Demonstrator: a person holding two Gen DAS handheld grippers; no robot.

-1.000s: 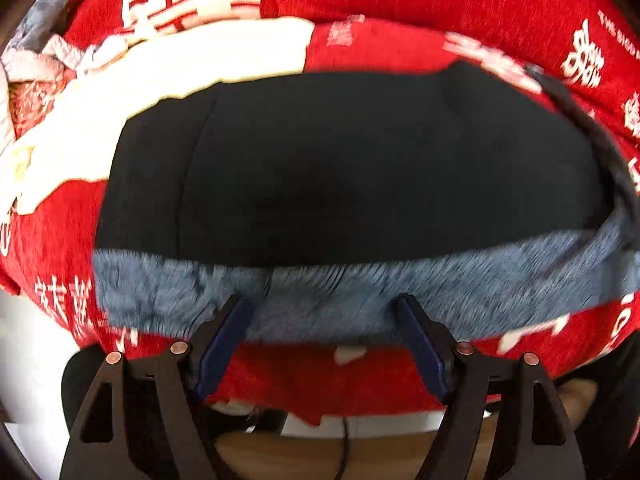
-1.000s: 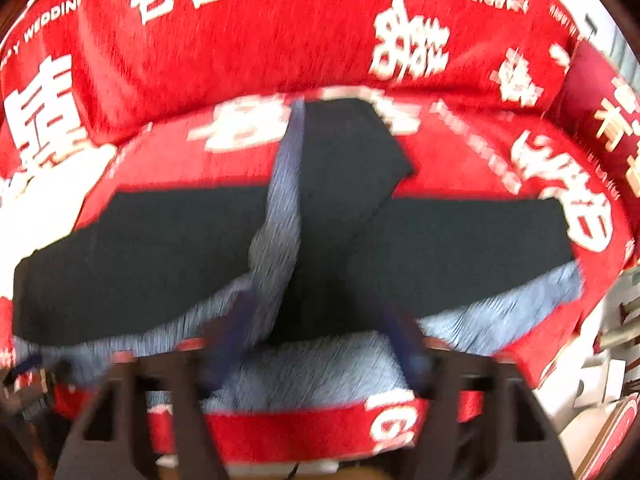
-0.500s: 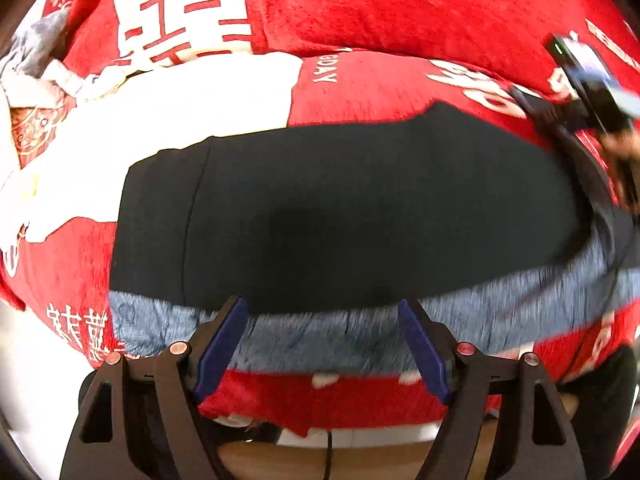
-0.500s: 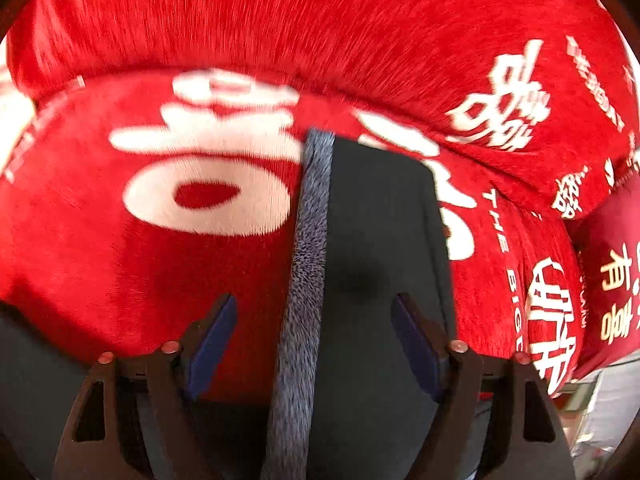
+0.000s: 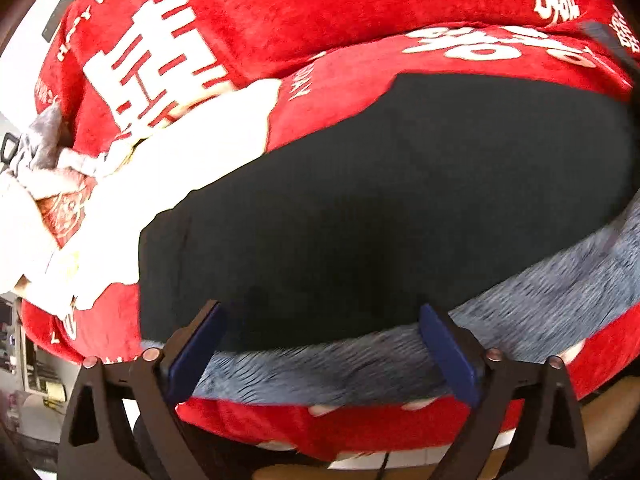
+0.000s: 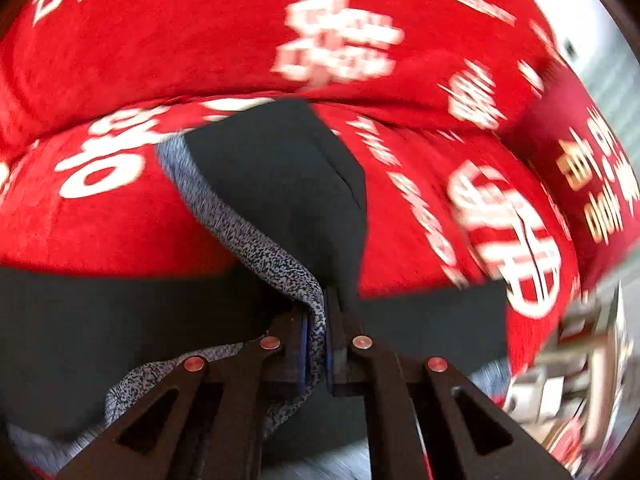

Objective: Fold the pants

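The pants (image 5: 400,200) lie spread on the seat of a red sofa (image 5: 320,8), dark cloth with a speckled grey band along the sofa's front edge. The right claw (image 6: 316,340) is clamped on that grey band (image 6: 272,256), which rises from the sofa seat in a twisted ridge between its pads. The left claw (image 5: 320,344) hangs over the same band nearer the sofa's other end, its jaws opening wide with nothing pressed between them, though the band (image 5: 340,364) shows in the gap.

The step in hand looks like lifting one leg or side to lay it over the rest. To do it well, the right grip should probably carry both layers, not the band alone, and travel in a flat arc so the dark cloth does not drag and bunch. The left claw would best pin or take the matching edge, keeping the fold line straight.

The sofa wears a plush red cover printed with white characters; pale cloth (image 5: 52,184) is heaped at one end. Beyond the other end sits blurred clutter (image 6: 560,380).
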